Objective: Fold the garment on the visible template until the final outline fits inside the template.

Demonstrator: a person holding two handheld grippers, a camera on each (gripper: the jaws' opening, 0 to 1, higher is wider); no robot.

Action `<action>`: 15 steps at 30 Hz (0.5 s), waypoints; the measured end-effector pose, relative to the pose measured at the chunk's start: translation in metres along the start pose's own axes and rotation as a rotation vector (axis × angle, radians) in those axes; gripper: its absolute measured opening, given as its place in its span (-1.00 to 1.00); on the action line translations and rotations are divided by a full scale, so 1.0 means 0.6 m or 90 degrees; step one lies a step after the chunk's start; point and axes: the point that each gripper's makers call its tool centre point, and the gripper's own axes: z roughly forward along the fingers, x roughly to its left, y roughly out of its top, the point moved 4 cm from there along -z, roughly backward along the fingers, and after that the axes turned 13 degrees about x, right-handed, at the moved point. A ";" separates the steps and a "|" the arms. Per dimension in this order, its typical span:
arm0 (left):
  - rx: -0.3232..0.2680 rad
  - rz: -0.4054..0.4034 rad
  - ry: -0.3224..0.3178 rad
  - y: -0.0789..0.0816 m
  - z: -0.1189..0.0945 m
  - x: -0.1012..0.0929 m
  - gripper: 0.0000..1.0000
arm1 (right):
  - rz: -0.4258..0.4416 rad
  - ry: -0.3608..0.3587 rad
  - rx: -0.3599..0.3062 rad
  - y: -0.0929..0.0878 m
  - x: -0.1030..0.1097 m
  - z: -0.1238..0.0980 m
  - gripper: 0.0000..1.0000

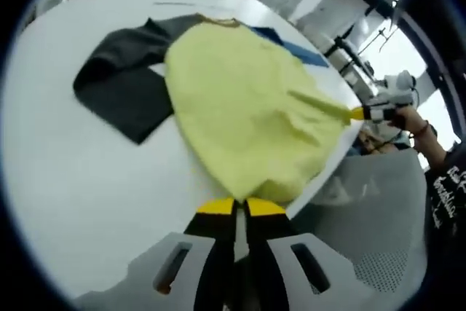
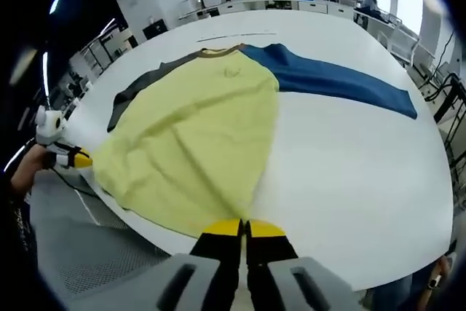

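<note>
The shirt is soft and light, so I take it by the hem corners. It lies spread on the white table, hem at the near edge. My left gripper pinches one hem corner; my right gripper pinches the other.
</note>
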 end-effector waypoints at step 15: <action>0.072 -0.044 0.002 -0.017 0.006 0.007 -0.98 | 0.025 -0.008 0.047 -0.022 -0.015 0.029 -1.00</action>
